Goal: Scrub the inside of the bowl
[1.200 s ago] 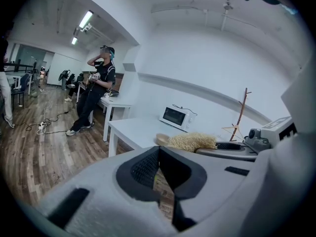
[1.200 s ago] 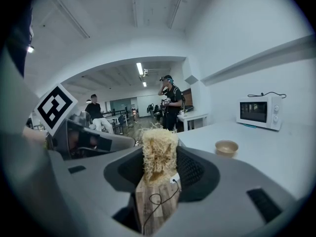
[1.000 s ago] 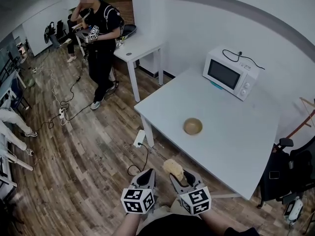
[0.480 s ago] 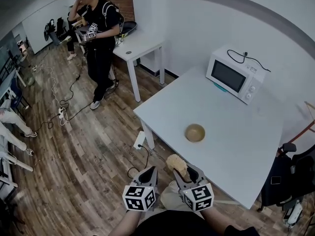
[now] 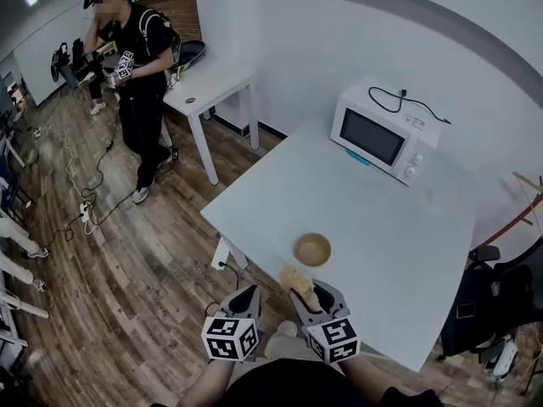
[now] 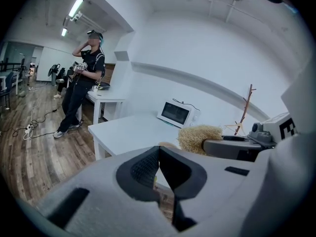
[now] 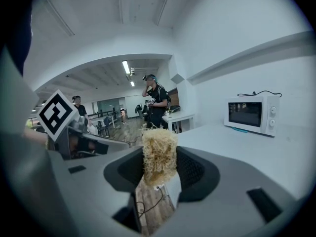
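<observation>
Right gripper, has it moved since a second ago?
Yes. The right gripper with its scrubber has come nearer the bowl on the table.

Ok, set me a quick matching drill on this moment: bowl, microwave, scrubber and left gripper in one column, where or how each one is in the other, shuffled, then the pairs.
1. bowl
2. microwave
3. scrubber
4. left gripper

A. shut, nothing between the jaws
B. far side of the table, by the wall
C. clamped in the right gripper
D. on the table, just ahead of both grippers

Pairs: 1-D, 2-B, 3-C, 4-A
</observation>
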Action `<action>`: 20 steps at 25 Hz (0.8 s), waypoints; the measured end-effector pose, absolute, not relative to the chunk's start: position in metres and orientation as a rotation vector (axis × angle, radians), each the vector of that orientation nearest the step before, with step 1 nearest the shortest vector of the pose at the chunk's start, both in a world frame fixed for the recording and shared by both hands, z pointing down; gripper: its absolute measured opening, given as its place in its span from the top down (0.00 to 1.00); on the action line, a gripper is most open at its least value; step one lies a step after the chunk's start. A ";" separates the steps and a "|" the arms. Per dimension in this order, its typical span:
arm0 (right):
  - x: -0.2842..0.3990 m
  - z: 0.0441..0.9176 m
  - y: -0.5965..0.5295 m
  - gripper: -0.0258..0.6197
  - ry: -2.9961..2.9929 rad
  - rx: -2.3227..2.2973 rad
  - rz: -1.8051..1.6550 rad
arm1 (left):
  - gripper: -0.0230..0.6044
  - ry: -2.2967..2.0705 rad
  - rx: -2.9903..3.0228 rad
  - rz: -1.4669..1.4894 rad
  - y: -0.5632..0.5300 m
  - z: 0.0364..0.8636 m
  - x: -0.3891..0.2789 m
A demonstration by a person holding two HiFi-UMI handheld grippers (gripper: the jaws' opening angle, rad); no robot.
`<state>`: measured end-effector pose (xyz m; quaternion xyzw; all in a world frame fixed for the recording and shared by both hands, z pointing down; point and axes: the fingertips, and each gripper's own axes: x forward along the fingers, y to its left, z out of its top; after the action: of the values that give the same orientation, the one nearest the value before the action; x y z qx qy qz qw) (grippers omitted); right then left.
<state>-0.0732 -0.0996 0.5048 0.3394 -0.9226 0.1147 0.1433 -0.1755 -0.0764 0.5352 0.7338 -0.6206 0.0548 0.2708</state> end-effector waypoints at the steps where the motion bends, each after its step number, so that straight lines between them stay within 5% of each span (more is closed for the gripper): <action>1: -0.070 0.505 -0.107 0.68 -2.656 0.991 0.332 | 0.93 -1.664 1.981 0.151 -0.084 0.536 -0.174; 20: -0.024 0.533 -0.207 0.68 -2.538 1.206 0.376 | 0.93 -1.432 2.113 0.295 -0.204 0.580 -0.127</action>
<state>-0.0239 -0.2066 0.5325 0.4202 -0.8849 0.1310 0.1526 -0.1273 -0.2038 0.5798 0.7889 -0.5347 0.1101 0.2823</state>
